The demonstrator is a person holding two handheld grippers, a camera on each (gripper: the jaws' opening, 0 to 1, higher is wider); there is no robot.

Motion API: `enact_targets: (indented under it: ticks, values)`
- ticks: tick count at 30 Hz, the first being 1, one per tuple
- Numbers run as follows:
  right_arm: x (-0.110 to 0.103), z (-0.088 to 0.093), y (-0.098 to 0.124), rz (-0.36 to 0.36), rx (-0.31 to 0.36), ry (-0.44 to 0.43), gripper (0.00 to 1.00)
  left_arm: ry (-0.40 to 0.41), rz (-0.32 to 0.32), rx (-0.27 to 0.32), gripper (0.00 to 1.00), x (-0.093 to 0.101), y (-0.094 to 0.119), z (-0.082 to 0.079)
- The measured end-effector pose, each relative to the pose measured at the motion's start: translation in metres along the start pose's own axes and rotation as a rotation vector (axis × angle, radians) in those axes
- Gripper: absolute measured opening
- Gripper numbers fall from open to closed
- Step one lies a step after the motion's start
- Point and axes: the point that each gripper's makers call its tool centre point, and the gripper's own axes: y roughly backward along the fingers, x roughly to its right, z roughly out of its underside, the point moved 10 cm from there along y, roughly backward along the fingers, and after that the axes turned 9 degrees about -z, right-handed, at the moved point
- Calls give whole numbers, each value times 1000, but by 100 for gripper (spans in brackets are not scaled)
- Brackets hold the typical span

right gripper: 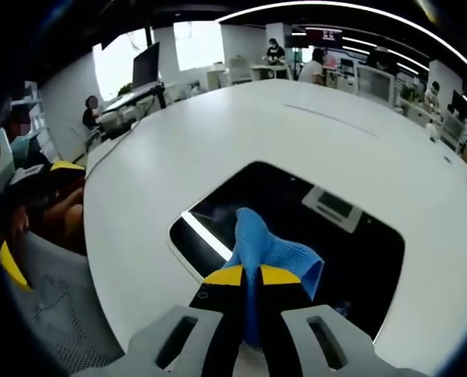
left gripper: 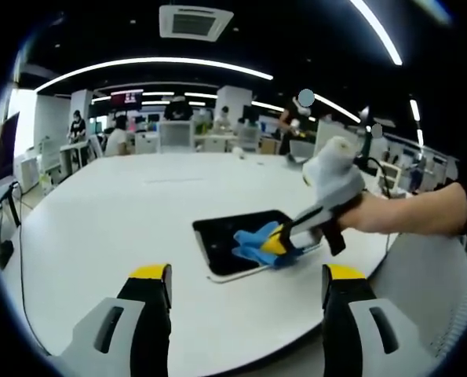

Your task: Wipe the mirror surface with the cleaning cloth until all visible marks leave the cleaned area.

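My right gripper (right gripper: 250, 276) has its yellow-tipped jaws clamped on the blue cleaning cloth (right gripper: 268, 250), pressing it onto the dark mirror (right gripper: 351, 259) lying flat on the white table (right gripper: 217, 133); my left gripper (left gripper: 247, 284) hangs above the table edge, jaws wide apart, holding nothing, near the mirror (left gripper: 225, 236)

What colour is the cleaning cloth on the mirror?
Blue. The cloth shows best in the right gripper view, pinched in the right claw.

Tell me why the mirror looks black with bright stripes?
In the right gripper view, the mirror reflects the dark ceiling, a light strip and a ceiling vent; in the left gripper view, the fisheye lens bends the ceiling lights into arcs and the mirror looks dark too.
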Motion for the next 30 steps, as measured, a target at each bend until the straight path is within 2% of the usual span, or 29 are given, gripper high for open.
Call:
enact_targets:
  ticks: [7,12,23,30]
  values:
    - [-12,-9,-13,-51,24,-14,1,-5,13,-4,78,0,-1,0]
    - [-26,-17,-23,-83,23,19,1,2,8,3,77,-1,0,0]
    - [-32,-20,-29,-103,31,33,1,8,8,10,76,-1,-1,-1]
    - [-44,-24,-36,-126,49,30,1,8,11,12,76,-1,-1,-1]
